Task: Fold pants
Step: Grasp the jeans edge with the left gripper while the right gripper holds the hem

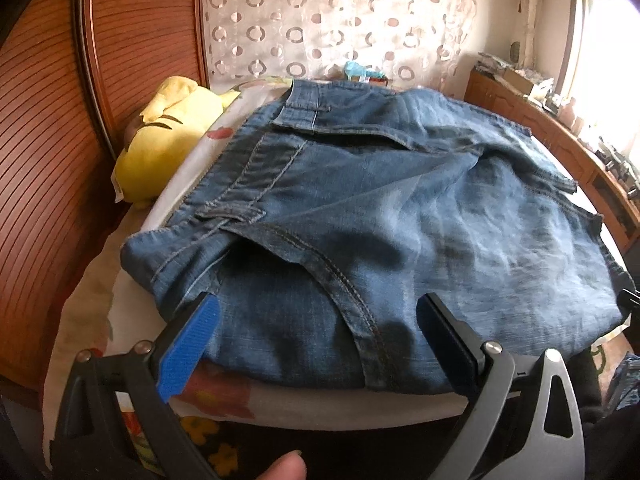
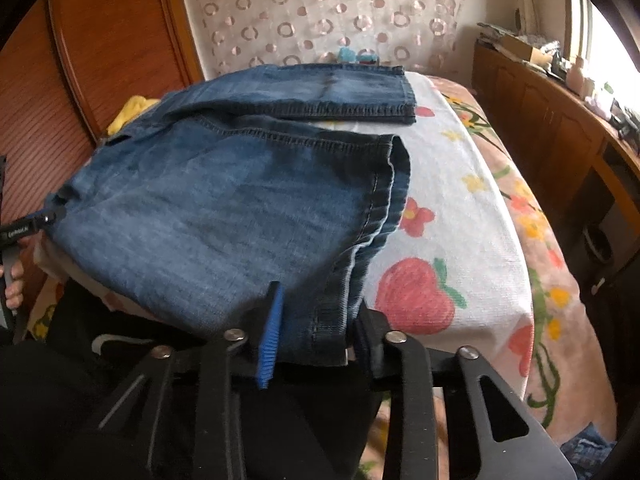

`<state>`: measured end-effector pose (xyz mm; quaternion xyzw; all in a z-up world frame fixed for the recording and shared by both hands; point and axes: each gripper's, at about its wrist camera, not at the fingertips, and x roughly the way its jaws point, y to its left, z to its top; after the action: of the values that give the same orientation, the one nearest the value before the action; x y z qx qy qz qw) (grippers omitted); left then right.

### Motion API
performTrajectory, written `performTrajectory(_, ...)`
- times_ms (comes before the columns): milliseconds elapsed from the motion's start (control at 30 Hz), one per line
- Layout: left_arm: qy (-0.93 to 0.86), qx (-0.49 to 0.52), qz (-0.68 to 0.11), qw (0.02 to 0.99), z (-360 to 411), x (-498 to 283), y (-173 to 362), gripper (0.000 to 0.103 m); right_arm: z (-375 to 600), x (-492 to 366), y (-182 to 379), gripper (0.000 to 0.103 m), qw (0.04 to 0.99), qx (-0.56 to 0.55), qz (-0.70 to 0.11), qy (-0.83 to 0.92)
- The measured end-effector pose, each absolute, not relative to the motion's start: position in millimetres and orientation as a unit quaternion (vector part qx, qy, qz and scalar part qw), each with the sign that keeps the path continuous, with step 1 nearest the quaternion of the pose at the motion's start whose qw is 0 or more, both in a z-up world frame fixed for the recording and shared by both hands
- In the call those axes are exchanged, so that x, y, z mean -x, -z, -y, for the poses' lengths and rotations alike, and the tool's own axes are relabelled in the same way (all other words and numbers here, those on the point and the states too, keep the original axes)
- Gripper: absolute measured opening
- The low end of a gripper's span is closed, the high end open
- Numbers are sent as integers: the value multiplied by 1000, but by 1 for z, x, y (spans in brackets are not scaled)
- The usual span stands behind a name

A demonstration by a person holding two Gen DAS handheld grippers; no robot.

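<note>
Pants: blue denim jeans (image 1: 360, 200) lie across the bed (image 2: 460, 208), waistband toward the far left, leg hems (image 2: 360, 152) toward the right.
Left gripper (image 1: 316, 340): jaws wide, straddling the near edge of the jeans by the seam, not clamped.
Right gripper (image 2: 316, 324): jaws narrow, closed on the near hem corner.
Far left: yellow plush (image 1: 168, 140) beside the jeans.
Cover: flower-print sheet (image 2: 440, 240).
</note>
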<state>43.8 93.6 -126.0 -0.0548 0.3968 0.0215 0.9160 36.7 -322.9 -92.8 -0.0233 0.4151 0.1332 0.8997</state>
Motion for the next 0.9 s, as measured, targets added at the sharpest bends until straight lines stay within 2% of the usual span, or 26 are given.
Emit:
performTrajectory(133,-21,53,-381,923,-100,-38,115,100,322,-37,84,16,905,24,-400,-145)
performTrajectory(300,-34,58,-369,927,-120,-34,108,100,316,-38,74,13,910,28,-383,-156)
performTrajectory(433,-46,77,-364,927,-144,-30,108,95,309,-42,68,13,914,26,-373,-158)
performTrajectory(533,-56,91,-364,925,-163,-27,110,90,303,-44,63,13,917,25,-364,-162)
performTrajectory(633,-61,101,-367,923,-175,-27,114,80,299,-46,59,13,919,29,-358,-164)
performTrajectory(733,-67,108,-376,918,-183,-28,122,63,297,-48,57,13,920,29,-354,-165)
performTrajectory(900,-66,119,-385,913,-188,-30,133,54,294,-48,57,13,921,29,-352,-167)
